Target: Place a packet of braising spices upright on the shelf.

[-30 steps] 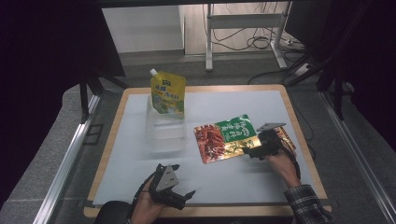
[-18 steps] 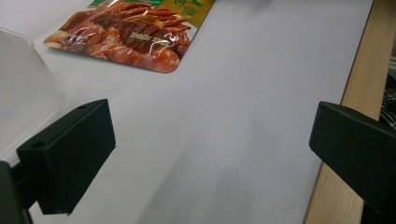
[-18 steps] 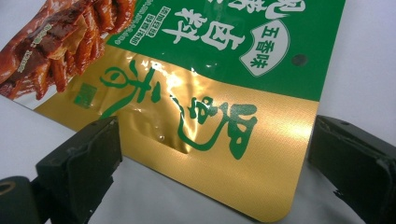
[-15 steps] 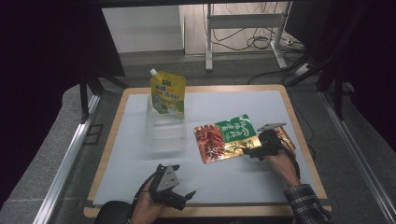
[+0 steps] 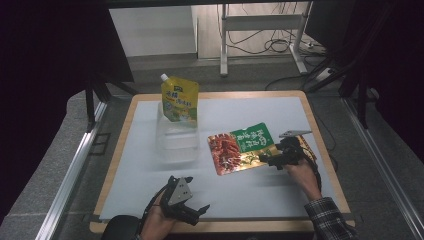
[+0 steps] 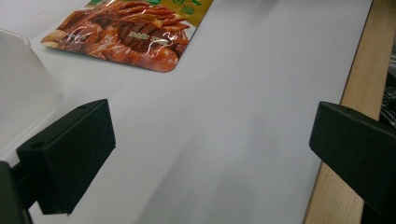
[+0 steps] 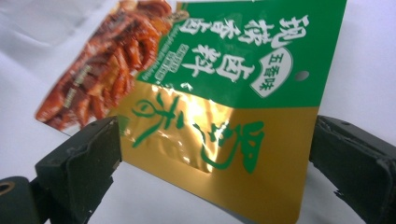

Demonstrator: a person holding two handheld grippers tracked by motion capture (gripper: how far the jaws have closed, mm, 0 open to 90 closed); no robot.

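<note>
The right gripper (image 5: 274, 161) sits low at the near right edge of the flat snack packet (image 5: 245, 147), which lies on the white table mat (image 5: 270, 112) just right of the clear plastic tub (image 5: 176, 140). In the right gripper view the jaws stand wide apart, one on each side of the packet's gold end (image 7: 224, 158), and they hold nothing yet. The trouble I can see coming is that the packet lies flat and glossy: if the jaws close from the sides like this, they will likely just buckle the foil or shove the packet along the mat rather than catch it. The gold corner looks slightly lifted, so a jaw could perhaps slide under it, but a shallow bite on that slick edge might slip free once the packet's weight hangs from it. A push to the left could also nudge the packet into the tub, where the yellow spouted pouch (image 5: 180, 98) stands at the far end. The left gripper (image 5: 192, 210) hovers near the front edge with its jaws spread wide and empty, too far off to steady anything.
</note>
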